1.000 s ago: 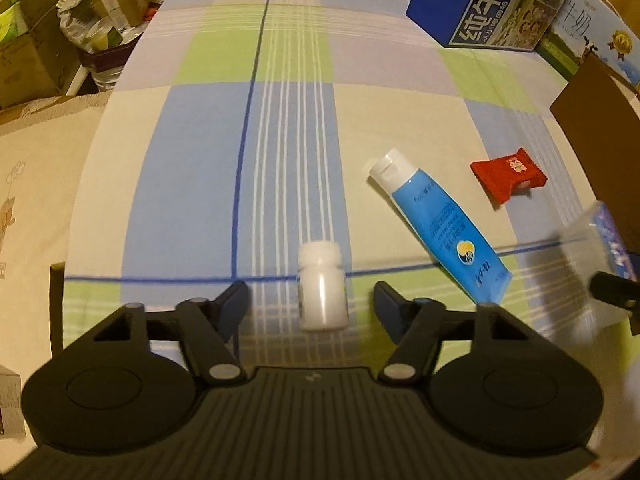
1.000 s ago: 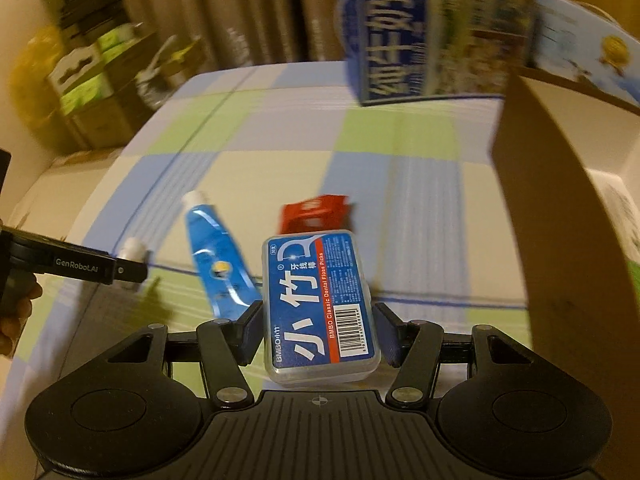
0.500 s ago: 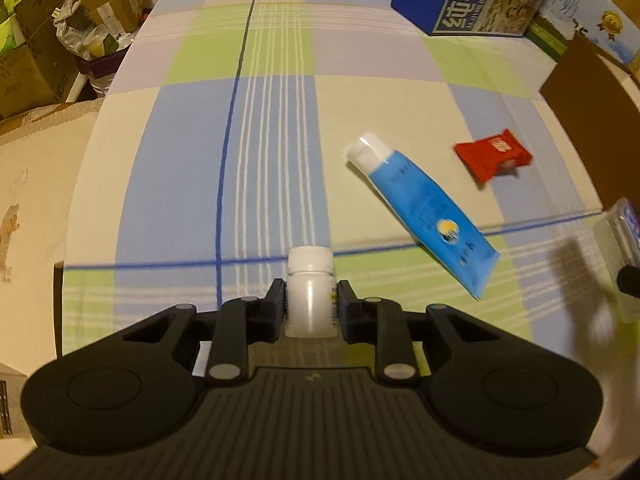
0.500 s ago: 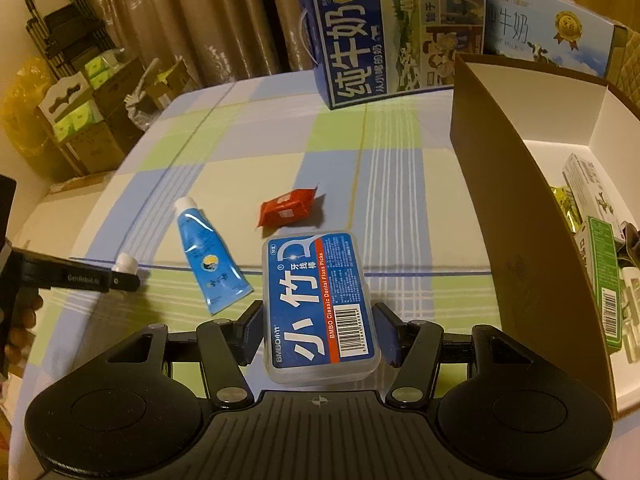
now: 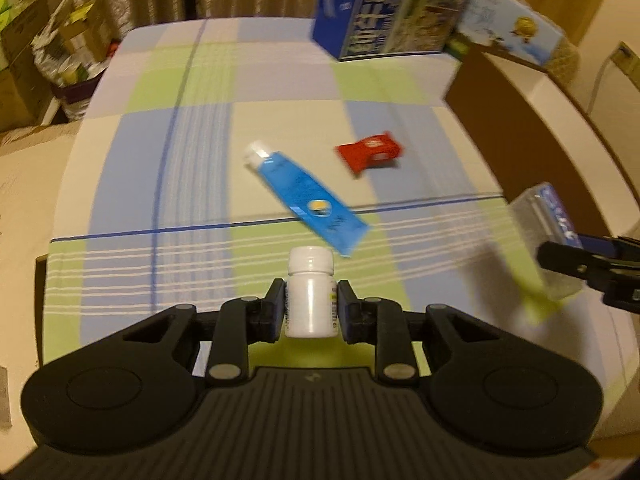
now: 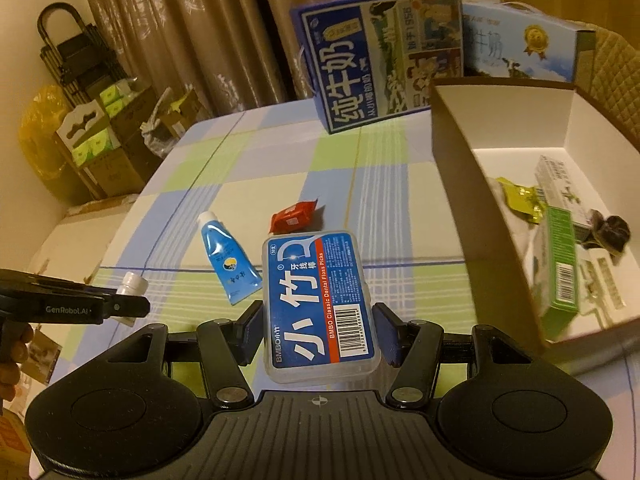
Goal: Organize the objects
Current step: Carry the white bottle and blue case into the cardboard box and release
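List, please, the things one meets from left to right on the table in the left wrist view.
White bottle held in the left gripper → blue tube → red packet → floss pick box held by the right gripper → cardboard box.

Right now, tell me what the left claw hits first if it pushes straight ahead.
Probably the blue tube: its flat end lies just ahead of the bottle gripped in the left claw. Depth is uncertain.

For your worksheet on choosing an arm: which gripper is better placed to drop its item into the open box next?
Probably right: the right gripper holds the floss case beside the box; the left gripper is farther.
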Motion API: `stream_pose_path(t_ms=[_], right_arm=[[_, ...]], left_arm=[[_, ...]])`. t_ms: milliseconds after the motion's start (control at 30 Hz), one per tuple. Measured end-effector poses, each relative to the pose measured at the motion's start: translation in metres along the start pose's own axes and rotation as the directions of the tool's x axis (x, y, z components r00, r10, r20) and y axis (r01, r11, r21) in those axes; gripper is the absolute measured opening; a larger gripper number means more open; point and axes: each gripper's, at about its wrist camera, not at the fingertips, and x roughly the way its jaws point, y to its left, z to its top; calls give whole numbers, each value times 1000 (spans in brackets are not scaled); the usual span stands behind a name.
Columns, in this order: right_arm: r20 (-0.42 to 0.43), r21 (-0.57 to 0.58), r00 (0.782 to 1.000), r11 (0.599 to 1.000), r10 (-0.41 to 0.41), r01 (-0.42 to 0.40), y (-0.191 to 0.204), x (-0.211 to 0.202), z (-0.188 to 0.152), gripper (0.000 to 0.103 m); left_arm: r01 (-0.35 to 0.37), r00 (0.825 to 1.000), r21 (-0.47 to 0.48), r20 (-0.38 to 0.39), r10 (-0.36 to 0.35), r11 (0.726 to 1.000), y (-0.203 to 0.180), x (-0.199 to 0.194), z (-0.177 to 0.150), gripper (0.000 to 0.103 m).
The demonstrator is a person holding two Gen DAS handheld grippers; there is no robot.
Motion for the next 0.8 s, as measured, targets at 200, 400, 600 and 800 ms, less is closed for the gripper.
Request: stream_pose_path(t_ms=[200, 400, 600, 800], right_arm=[[36, 15, 999, 1000, -9, 8, -14, -30, -6, 54], [71, 36, 997, 999, -26, 24, -36, -60, -11, 54], [98, 55, 994, 998, -42, 37, -67, -86, -12, 54], [117, 67, 992, 997, -55, 47, -99, -105, -10, 54]], left_arm=[[54, 998, 64, 19, -55, 997, -46, -11, -1, 22], [102, 994, 117, 36, -106, 988, -93, -18, 1, 22], [139, 987, 163, 57, -150, 977, -138, -23, 7, 22], [167, 980, 200, 72, -185, 965, -181, -22, 15, 22]])
